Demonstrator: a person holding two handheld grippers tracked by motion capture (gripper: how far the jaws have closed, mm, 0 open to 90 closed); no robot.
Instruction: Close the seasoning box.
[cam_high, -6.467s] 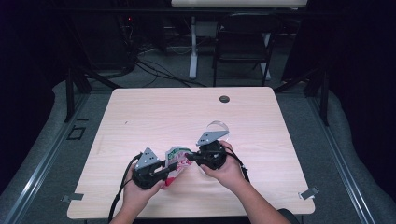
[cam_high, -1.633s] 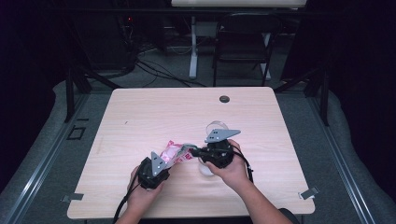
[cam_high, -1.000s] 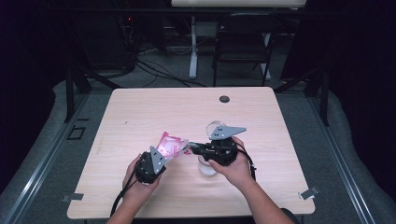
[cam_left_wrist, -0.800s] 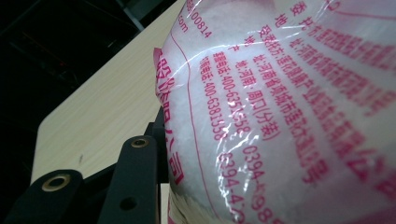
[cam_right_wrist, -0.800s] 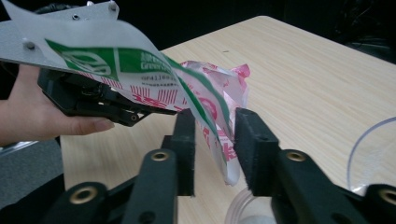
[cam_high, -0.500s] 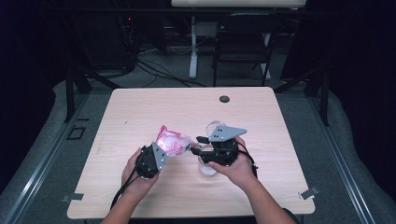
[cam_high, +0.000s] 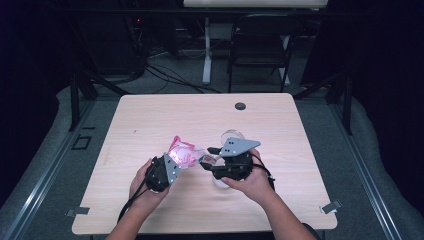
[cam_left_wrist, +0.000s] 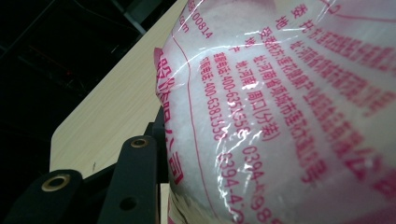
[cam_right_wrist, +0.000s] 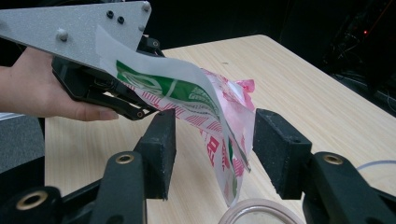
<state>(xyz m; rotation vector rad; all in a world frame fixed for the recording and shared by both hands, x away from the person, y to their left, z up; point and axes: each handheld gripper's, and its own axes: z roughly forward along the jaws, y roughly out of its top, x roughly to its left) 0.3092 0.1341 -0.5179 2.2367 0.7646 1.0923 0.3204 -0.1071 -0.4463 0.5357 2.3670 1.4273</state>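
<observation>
Right gripper view: right claw (cam_right_wrist: 210, 144) spread, its jaws having just been opening around the torn flap of the plastic pouch (cam_right_wrist: 205, 105) without pressing it.
Left claw (cam_high: 172, 167) pinches the pouch aloft over the bench (cam_high: 150, 125); left gripper view reveals white granules inside, which I judge could spill past the clear cup (cam_right_wrist: 259, 212) if the pouch tips.

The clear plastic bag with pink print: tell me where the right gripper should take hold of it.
Grip the loose flap of the clear plastic bag with pink print, hanging between the open right gripper, from the side facing it; the left gripper holds the full part.
</observation>
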